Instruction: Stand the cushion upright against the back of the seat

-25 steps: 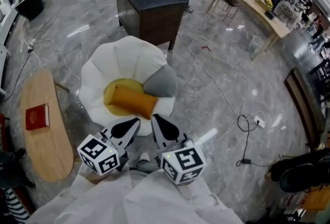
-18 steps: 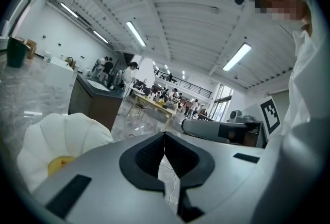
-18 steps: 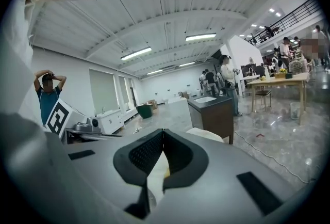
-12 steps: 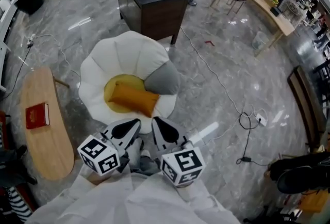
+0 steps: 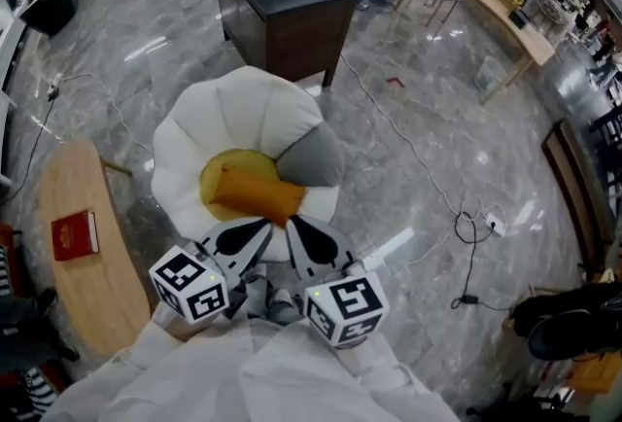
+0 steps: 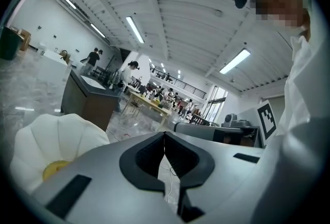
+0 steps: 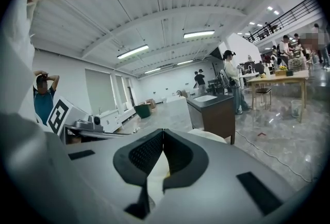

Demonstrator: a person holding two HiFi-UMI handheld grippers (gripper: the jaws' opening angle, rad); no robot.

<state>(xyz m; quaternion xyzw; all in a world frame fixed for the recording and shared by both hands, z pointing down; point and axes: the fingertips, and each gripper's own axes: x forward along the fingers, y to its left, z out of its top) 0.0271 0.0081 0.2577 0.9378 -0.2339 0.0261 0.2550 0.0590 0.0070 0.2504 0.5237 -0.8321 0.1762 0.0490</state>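
Head view: orange cushion point(image 5: 255, 195) lies just beyond left claw point(image 5: 255, 233) and right claw point(image 5: 297, 229) — both pressed together, empty.

The floor point(image 5: 437, 99) is shiny grey stone. The chair point(image 5: 233, 109) and orange cushion point(image 5: 255, 194) look like soft cloth. The table point(image 5: 97, 294) is smooth pale wood. The cabinet point(image 5: 292, 36) is dark matt wood.
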